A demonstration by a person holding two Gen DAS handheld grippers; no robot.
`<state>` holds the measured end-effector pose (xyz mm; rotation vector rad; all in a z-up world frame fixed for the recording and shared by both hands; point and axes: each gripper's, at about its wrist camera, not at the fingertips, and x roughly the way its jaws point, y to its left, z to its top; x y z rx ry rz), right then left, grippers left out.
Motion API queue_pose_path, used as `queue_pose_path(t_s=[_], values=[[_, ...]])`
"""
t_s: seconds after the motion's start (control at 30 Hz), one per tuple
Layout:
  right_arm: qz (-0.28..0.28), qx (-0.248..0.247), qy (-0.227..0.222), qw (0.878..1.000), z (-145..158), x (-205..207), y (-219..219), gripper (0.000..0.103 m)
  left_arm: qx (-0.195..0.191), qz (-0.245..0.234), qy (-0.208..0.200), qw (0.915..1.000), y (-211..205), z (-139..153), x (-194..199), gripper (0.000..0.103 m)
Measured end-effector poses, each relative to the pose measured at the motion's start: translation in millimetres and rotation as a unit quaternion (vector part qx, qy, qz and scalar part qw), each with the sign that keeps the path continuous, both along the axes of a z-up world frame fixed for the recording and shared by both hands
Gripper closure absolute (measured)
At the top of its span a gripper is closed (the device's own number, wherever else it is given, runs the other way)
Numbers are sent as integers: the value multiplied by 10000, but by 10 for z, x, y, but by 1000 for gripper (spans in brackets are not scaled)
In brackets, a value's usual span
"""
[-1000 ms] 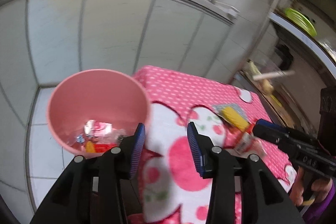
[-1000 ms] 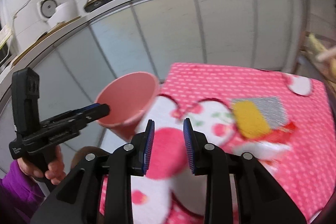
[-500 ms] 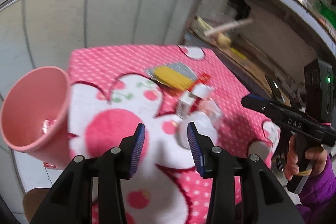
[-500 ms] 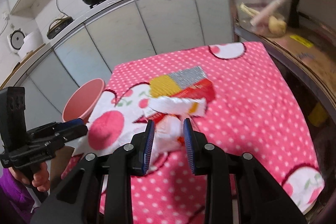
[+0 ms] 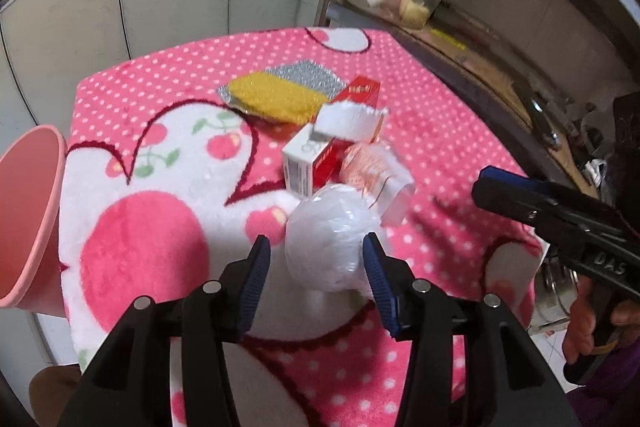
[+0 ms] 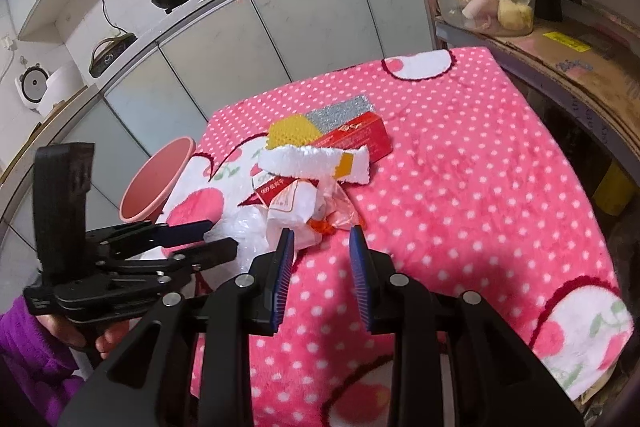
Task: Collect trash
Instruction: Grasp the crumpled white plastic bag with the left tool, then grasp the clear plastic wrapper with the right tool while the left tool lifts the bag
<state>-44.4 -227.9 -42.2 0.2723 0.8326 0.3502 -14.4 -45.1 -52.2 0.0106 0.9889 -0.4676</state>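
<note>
Our left gripper [image 5: 316,254], fingers apart, straddles the white plastic wad [image 5: 332,235] beside the red box [image 5: 320,157]; our right gripper [image 6: 322,247], also open, hangs further off.

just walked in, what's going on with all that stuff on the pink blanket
A person with a gripper in each hand is collecting trash. The open left gripper is closing in around a white plastic ball, not gripping yet. The right gripper hangs open near the pile. The pink bin waits at the table's edge.
</note>
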Motion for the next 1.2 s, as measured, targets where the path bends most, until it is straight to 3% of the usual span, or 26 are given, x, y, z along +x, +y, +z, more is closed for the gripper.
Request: queue_pose_path(t_s=[0.07, 0.17, 0.3, 0.77, 0.9, 1.2], values=[[73, 71, 27, 9999, -21, 2, 27, 65, -51, -19, -91, 9999, 0, -4, -15, 57], [182, 86, 46, 9998, -24, 19, 107, 65, -89, -171, -188, 9996, -30, 3, -64, 81], [319, -51, -32, 9995, 37, 56, 240, 65, -60, -242, -360, 9990, -20, 49, -148, 93], [489, -946, -278, 9939, 7, 231, 673, 65, -392, 344, -690, 9962, 525, 359, -316, 95], [376, -1101, -207, 9930, -91, 243, 659, 87, -456, 485, -707, 9953, 662, 348, -332, 95], [276, -879, -182, 9956, 10, 134, 528, 97, -583, 626, -806, 9931, 838, 364, -399, 95]])
